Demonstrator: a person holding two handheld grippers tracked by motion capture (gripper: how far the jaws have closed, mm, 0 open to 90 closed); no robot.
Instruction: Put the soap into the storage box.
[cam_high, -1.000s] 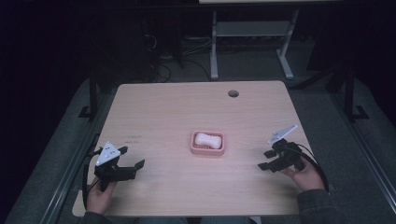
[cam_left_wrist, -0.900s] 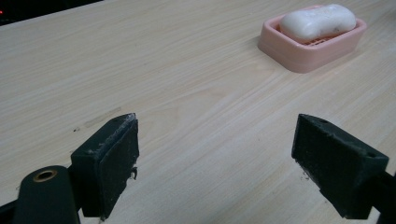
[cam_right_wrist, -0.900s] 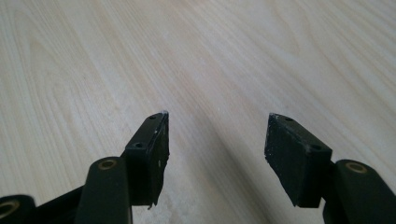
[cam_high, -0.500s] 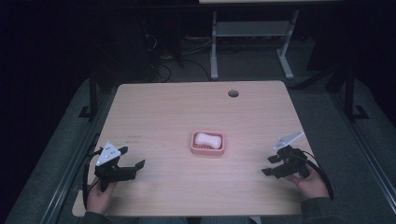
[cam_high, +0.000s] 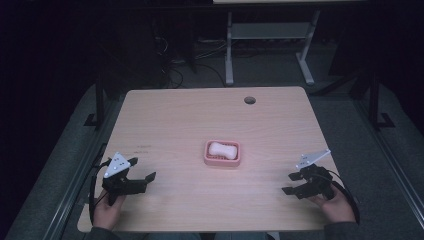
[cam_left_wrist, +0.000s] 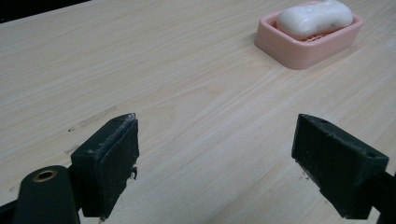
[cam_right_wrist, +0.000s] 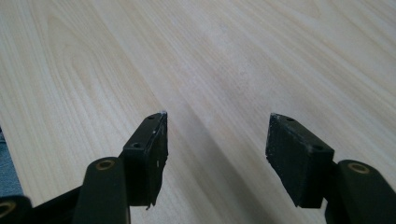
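High view shows one table (cam_high: 175, 115), one pink dish (cam_high: 222, 160) mid-table holding one white, seemingly waisted soap (cam_high: 223, 149), and two grippers. Left gripper (cam_high: 142, 170) gapes wide, empty; right gripper (cam_high: 291, 183), jaws just opening, part-spread, grips nothing.

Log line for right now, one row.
soap in pink dish | left gripper open, empty | right gripper open, empty

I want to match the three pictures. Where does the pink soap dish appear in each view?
High view: pink soap dish at the middle of the table, between both grippers.
Left gripper view: at the upper right, white soap in it.
Right gripper view: not in it.
Shared landmark: the light wood table top.
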